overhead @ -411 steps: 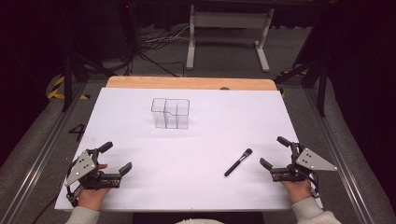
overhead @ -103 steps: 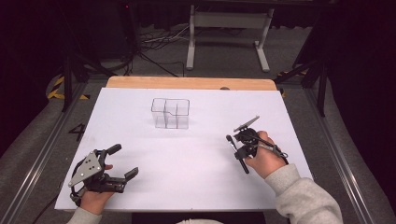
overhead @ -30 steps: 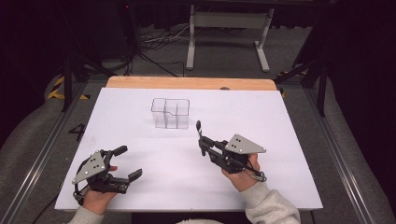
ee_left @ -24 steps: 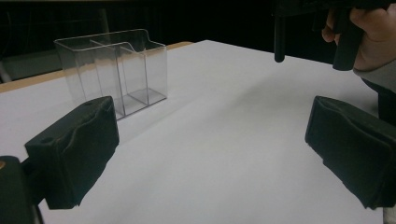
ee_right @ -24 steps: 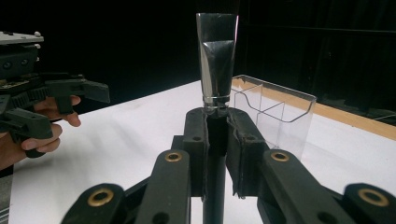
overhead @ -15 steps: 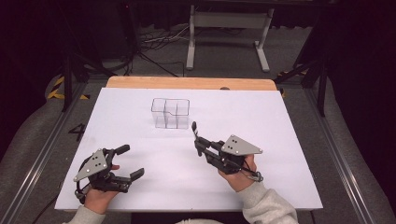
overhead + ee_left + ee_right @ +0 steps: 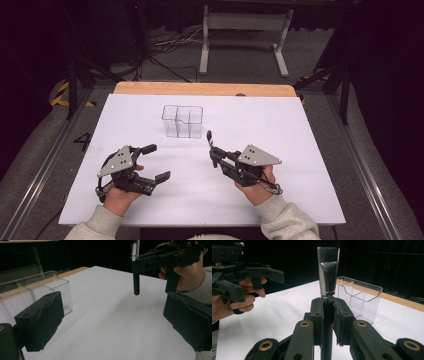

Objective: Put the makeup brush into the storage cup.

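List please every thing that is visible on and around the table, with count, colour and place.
makeup brush: 1, black handle with silver ferrule, upright in the right gripper
organizer: 1, clear plastic with compartments, far middle of the table
table: 1, white top with a wooden far edge
metal stand: 1, pale grey, on the floor behind the table
left gripper: 1, black, jaws open, near left
right gripper: 1, black, shut on the brush, near right

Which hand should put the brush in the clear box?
The right. Its gripper is already shut on the makeup brush, held upright close beside the clear organizer. The left gripper is open, holds nothing and sits farther from it.
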Demonstrator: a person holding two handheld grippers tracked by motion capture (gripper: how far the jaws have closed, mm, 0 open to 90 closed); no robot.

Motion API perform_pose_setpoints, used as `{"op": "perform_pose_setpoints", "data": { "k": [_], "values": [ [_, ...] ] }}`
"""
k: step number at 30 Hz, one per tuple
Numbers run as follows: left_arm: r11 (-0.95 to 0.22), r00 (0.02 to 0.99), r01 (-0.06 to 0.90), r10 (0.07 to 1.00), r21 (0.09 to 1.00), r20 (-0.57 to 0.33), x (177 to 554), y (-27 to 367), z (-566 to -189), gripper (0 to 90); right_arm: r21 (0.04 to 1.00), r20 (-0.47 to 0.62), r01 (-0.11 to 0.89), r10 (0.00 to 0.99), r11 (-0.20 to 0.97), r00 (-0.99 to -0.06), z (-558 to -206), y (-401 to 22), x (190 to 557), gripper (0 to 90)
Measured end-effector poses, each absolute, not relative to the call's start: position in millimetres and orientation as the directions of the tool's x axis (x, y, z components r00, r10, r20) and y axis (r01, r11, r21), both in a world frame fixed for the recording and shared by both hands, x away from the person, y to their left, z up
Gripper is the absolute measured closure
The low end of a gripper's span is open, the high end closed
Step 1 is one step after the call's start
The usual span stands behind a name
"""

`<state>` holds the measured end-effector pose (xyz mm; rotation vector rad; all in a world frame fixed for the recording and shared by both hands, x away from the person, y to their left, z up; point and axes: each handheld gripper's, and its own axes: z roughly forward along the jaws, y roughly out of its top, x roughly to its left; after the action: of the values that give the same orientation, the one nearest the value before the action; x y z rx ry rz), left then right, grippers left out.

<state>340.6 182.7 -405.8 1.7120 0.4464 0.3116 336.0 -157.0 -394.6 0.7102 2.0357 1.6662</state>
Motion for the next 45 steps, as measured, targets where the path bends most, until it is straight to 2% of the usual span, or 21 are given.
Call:
{"op": "perform_pose_setpoints", "data": {
  "k": [10,18,31,35,45],
  "values": [
    [-0.137,0.920,0.106,0.389,0.985,-0.045,359,147,-382,3.9,0.982,0.002,0.119,0.618,0.149,-0.786,-393,-159,336,78.9],
    [-0.116,0.929,0.127,0.361,0.985,-0.077,369,127,-375,4.4,0.982,-0.001,0.117,0.621,0.149,-0.784,-392,-160,336,78.8],
    [-0.145,0.948,0.117,0.310,0.982,-0.067,378,92,-366,5.5,0.983,-0.006,0.110,0.618,0.149,-0.786,-392,-160,336,78.9],
    [-0.166,0.951,0.118,0.302,0.979,-0.063,379,85,-365,11.0,0.983,-0.009,0.106,0.615,0.150,-0.789,-391,-160,335,78.8],
    [-0.177,0.951,0.093,0.307,0.980,-0.035,376,78,-365,51.4,0.983,-0.017,0.100,0.614,0.155,-0.789,-390,-160,334,78.8]
  ]
}}
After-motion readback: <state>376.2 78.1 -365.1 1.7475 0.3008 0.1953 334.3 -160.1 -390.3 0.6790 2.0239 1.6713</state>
